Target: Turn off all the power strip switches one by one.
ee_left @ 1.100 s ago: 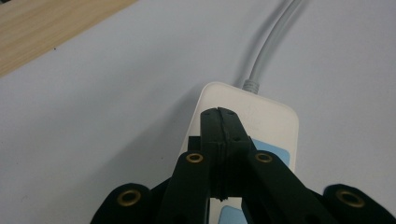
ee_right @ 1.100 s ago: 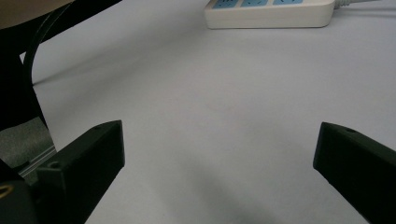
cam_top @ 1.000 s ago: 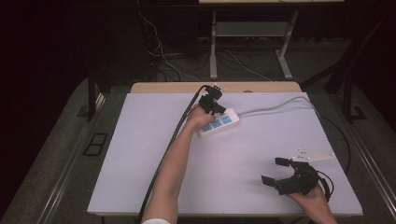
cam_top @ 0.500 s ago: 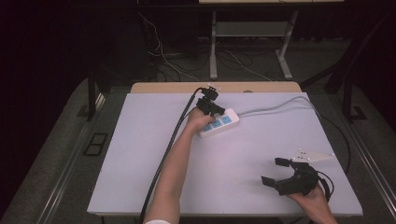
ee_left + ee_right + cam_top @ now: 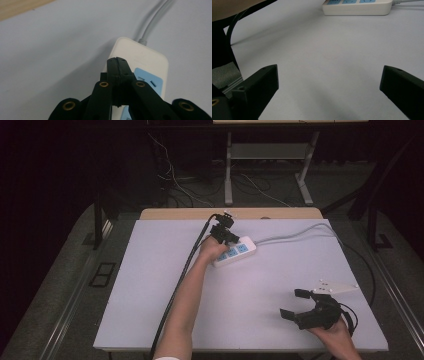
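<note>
High view, lower right of frame: right hand (image 5: 336, 332) rests low on the tabletop (image 5: 150, 295), wrist coming in from the bottom edge. Right gripper (image 5: 296, 303) points toward the left of the frame, fingers (image 5: 302, 293) spread wide, nothing between them. Right gripper view confirms: two black fingers (image 5: 259, 82) at the lower corners, bare white tabletop between.

Lower centre: left forearm (image 5: 185, 305) stretches up from the bottom edge toward the upper middle of the frame, black cable (image 5: 182, 270) running along its left side.

Upper centre: left gripper (image 5: 226, 236) sits over the near end of the white power strip (image 5: 239, 251). In the left gripper view its fingers (image 5: 118, 68) are pressed fully together, tips over the strip's left edge near the cord end; whether they touch it I cannot tell. Nothing held between them.

Power strip lies flat, blue socket faces up, angled toward the upper right. Its grey cord (image 5: 300, 232) runs off to the right edge of the tabletop.
</note>
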### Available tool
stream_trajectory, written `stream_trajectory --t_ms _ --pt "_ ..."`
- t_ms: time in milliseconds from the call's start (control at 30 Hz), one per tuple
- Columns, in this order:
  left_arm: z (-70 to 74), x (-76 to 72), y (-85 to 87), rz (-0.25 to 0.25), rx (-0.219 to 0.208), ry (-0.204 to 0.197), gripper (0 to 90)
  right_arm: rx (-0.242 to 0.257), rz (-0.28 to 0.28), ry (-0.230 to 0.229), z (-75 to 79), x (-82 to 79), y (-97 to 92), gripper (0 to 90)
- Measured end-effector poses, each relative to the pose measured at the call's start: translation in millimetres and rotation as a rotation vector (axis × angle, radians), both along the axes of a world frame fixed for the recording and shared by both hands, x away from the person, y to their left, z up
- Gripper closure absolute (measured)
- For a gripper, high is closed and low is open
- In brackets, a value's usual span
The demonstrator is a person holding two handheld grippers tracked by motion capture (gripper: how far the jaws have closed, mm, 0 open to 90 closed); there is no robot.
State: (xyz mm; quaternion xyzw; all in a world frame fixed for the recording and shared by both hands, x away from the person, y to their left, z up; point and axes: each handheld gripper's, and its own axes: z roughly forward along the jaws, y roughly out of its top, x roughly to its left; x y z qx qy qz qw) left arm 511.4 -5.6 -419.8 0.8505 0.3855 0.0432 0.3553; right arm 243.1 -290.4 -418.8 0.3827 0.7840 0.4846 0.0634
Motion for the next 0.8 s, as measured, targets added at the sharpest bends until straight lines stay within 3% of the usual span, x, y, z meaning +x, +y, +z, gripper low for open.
stream_trajectory --t_ms 367,400,567,800 --pt "-0.5 -4.8 -0.3 0.01 -0.005 -0.038 89.5 0.001 -0.004 0.003 -0.1 0.7 -0.4 1.8" --pt "2.8 -5.3 1.3 0.003 -0.045 -0.038 89.4 0.002 -0.004 0.003 -0.1 0.6 -0.4 1.8" --pt "23.5 -10.6 11.9 -0.019 -0.16 -0.076 89.3 0.024 -0.022 0.002 0.6 1.8 -3.8 1.8" --pt "48.4 -24.5 32.4 -0.041 -0.213 -0.128 89.0 0.034 -0.039 -0.005 2.1 1.8 -7.2 1.8"
